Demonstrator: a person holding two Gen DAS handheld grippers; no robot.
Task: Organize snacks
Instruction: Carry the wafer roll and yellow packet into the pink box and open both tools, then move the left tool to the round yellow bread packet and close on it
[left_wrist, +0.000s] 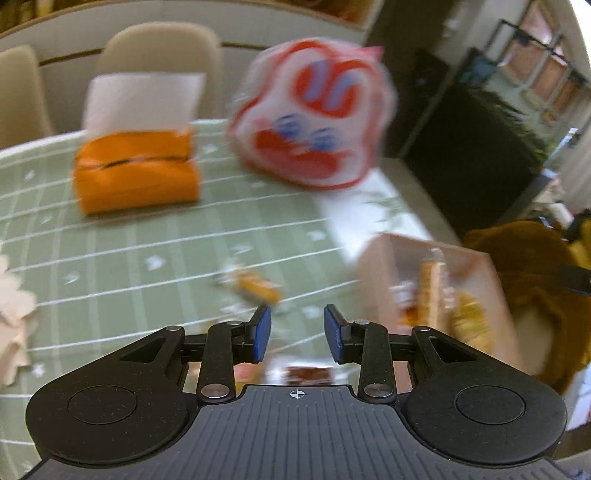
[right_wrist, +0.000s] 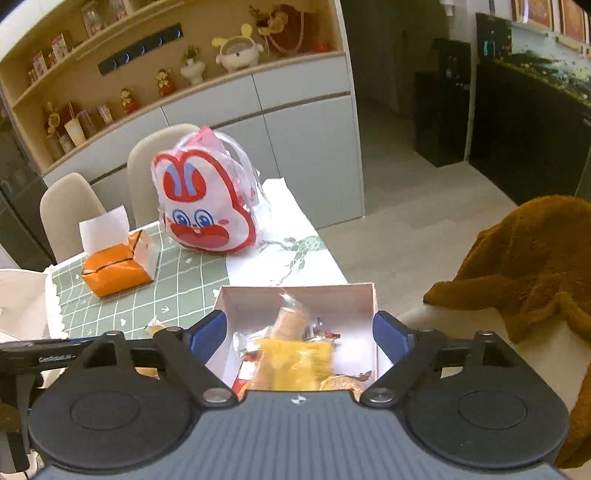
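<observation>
We have our right gripper (right_wrist: 299, 328) spread wide above the box (right_wrist: 364, 295) at lower centre, nothing pinched. Our left gripper (left_wrist: 297, 334), part open and empty, faces one loose snack (left_wrist: 255, 288) on the tablecloth (left_wrist: 110, 258); next we close on it. Several snacks (right_wrist: 295, 354) fill the one box.

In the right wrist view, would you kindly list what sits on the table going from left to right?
Orange tissue box with a white tissue sticking up → red and white rabbit-face bag → open pink cardboard box holding wrapped snacks.
</observation>
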